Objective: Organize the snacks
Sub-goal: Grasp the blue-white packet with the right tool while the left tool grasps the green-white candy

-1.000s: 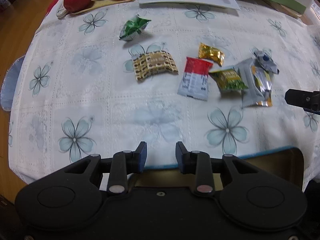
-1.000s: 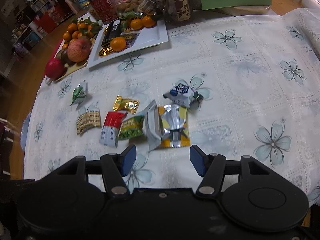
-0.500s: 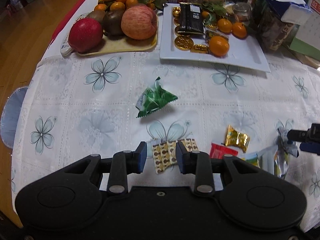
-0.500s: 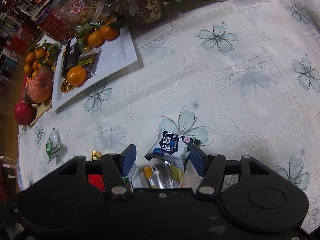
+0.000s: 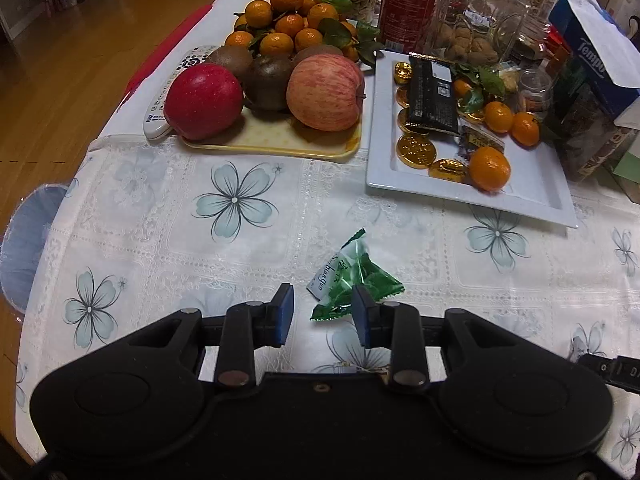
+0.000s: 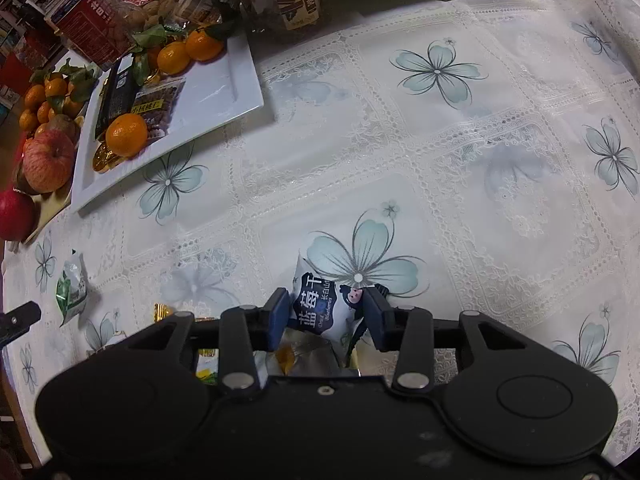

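Right wrist view: right gripper, jaws just closing, clamped on white-and-blue blueberry sachet, unplaced.
Left gripper: parted around green crinkled foil packet, ungrasped.
White rectangular plate, table's far edge: neither delivered.

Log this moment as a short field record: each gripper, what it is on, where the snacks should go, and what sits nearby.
left gripper: open, jaws on either side of the green snack packet; pads not pressing it
right gripper: jaws have just been closing, pads now against the blue-and-white blueberry packet
likely destination: white rectangular plate with gold foil coins and mandarins
nearby: yellow fruit tray with apples and kiwis
surface: floral tablecloth
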The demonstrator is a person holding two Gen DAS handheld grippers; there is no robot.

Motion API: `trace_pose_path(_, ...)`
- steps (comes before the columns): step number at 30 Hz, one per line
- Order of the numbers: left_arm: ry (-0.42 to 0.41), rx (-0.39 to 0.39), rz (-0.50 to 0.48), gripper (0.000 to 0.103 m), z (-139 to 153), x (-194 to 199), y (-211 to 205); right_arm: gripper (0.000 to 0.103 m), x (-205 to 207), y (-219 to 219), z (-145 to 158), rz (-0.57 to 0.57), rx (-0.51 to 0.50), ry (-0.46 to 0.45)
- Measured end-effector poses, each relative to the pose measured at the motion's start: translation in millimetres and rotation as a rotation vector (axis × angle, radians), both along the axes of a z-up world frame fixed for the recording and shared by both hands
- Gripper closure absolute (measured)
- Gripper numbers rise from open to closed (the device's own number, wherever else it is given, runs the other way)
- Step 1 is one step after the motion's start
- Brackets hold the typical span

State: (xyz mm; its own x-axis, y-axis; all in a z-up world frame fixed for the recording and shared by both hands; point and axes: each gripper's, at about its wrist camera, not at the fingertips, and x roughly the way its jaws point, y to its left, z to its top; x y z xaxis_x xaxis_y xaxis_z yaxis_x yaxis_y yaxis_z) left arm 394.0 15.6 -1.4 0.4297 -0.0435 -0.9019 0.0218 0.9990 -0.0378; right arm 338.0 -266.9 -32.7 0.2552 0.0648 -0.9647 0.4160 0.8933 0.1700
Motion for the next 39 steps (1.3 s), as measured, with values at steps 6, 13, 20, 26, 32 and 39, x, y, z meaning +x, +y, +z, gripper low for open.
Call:
trace_pose_path(6, 0.042, -0.051, 0.043, 0.061, -15.0, 14.4, -3.2, 0.066, 0.4, 3.1, 2.2, -0.007, 0.033, 0.013)
trace_pose_path(13, 0.045, -0.030, 0.053, 0.061, -24.7, 22.4, -21.2, 0.066, -2.0, 2.6, 7.0, -0.010, 0.081, 0.015)
trace_pose_path(20, 0.042, -0.015, 0.068, 0.061, -30.7, 28.5, -20.4, 0.066, -1.0, -1.3, 5.5, -0.029, 0.101, 0.031)
trace_pose_path(26, 0.041, -0.033, 0.077, 0.057, -34.5, 31.4, -17.3, 0.066, 1.5, -3.3, 6.9, -0.043, 0.122, 0.038)
trace_pose_path(32, 0.145, -0.176, 0.053, 0.055, -47.2, 34.7, -21.6, 0.066, 2.5, -2.9, 7.3, -0.045, 0.123, 0.041)
trace_pose_path(39, 0.153, -0.170, 0.049, 0.055, -48.9, 33.4, -25.9, 0.066, 1.6, -8.0, 13.1, -0.048, 0.140, 0.024)
